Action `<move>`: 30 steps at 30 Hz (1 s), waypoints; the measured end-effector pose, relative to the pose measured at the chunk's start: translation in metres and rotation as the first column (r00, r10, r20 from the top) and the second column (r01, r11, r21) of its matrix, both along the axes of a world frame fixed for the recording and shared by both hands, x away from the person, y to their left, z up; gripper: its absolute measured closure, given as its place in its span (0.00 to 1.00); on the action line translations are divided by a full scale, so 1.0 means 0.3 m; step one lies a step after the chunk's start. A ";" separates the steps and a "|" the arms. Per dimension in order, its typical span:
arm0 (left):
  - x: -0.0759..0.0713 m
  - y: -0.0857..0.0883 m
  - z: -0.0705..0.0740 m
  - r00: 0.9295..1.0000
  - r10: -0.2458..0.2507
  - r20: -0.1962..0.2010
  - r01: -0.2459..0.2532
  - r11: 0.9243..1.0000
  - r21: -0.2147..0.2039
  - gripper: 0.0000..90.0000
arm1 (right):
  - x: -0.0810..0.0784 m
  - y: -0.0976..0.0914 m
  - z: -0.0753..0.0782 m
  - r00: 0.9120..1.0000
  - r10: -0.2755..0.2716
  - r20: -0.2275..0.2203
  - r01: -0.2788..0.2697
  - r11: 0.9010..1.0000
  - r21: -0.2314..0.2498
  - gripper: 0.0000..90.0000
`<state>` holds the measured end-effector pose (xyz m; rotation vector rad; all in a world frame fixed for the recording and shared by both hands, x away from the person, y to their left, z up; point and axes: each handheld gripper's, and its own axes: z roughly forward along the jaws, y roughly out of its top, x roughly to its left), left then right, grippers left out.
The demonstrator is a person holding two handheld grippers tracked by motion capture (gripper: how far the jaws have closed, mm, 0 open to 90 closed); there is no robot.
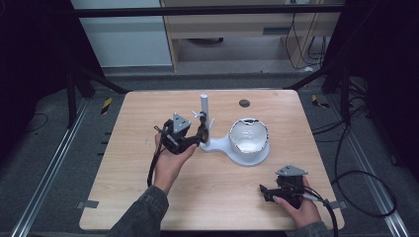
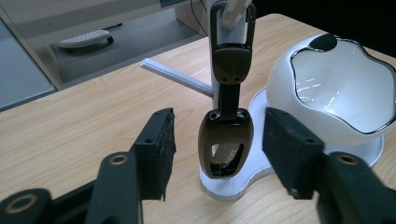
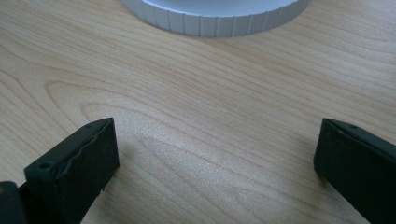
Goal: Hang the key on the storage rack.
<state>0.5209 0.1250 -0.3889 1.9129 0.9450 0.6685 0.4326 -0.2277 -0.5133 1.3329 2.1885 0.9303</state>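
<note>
Pale wood-grain table (image 3: 196, 121), matt; glossy white bowl (image 2: 336, 88); key fob (image 2: 225, 149) looks like smooth dark plastic.

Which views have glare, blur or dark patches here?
High view: dark surroundings, table evenly lit, small things soft. Left gripper view: glare streaks on the glossy white bowl, the hanging brown key fob fairly sharp, background soft. Right gripper view: wood grain crisp, near jaws slightly blurred, no glare.

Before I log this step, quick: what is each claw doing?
Left claw: open, pads clear either side of the brown key fob hanging on the white stand.
Right claw: open, nothing between its pads, over the table.
</note>
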 end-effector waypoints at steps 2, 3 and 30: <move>-0.008 0.002 -0.001 1.000 -0.017 -0.013 0.017 1.000 0.007 0.44 | 0.000 0.000 0.000 1.000 0.000 0.000 0.000 1.000 0.000 0.00; -0.008 0.002 -0.001 1.000 -0.017 -0.013 0.017 1.000 0.007 0.42 | 0.000 0.000 0.000 1.000 0.000 0.000 0.000 1.000 0.000 0.00; -0.158 0.059 -0.018 0.988 -0.096 -0.117 0.117 0.975 0.188 0.17 | -0.001 0.001 0.000 1.000 -0.002 -0.002 0.002 1.000 0.001 0.00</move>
